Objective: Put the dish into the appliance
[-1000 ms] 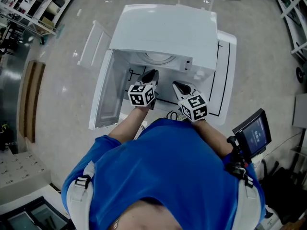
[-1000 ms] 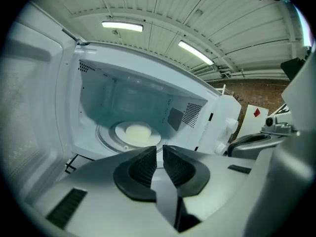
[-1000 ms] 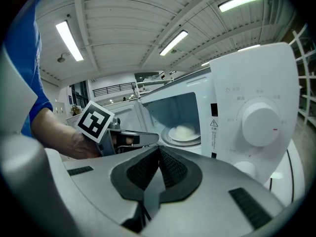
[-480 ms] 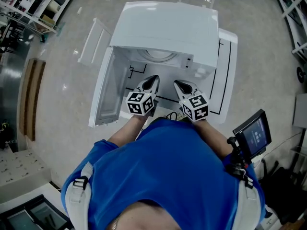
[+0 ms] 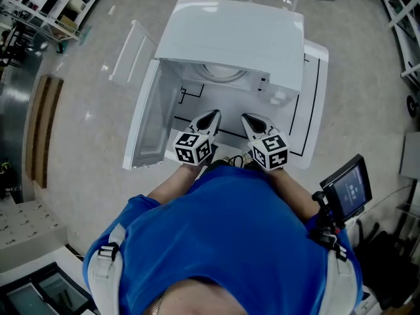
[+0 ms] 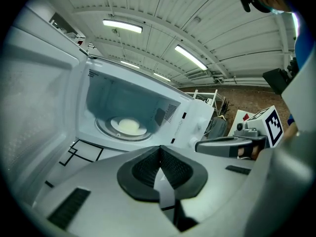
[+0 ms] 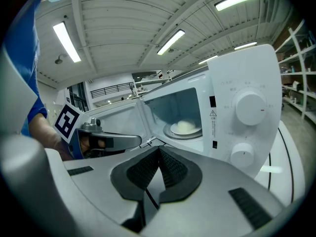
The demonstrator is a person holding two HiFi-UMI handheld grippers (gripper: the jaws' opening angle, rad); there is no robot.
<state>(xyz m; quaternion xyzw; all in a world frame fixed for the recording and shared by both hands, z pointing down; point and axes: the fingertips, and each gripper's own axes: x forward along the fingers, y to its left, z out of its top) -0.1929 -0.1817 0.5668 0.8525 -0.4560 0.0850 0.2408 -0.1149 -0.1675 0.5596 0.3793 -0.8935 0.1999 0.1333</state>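
A white microwave (image 5: 230,38) stands on the table with its door (image 5: 147,120) swung open to the left. A pale round dish (image 6: 129,126) lies on the turntable inside the cavity, and the right gripper view shows the dish (image 7: 185,127) there too. My left gripper (image 5: 211,115) hovers just outside the opening, shut and empty (image 6: 159,149). My right gripper (image 5: 247,117) sits beside it at the same distance from the oven, also shut (image 7: 159,152) with nothing in it. Neither gripper touches the dish.
The white table (image 5: 312,104) carries black outline markings under and around the oven. Two control knobs (image 7: 249,106) sit on the microwave's right panel. A small screen device (image 5: 346,188) stands at the right, and shelving (image 5: 39,5) at the far left.
My left gripper has drawn back from the oven's opening toward the person, leaving the dish inside. The right gripper has stayed where it was.
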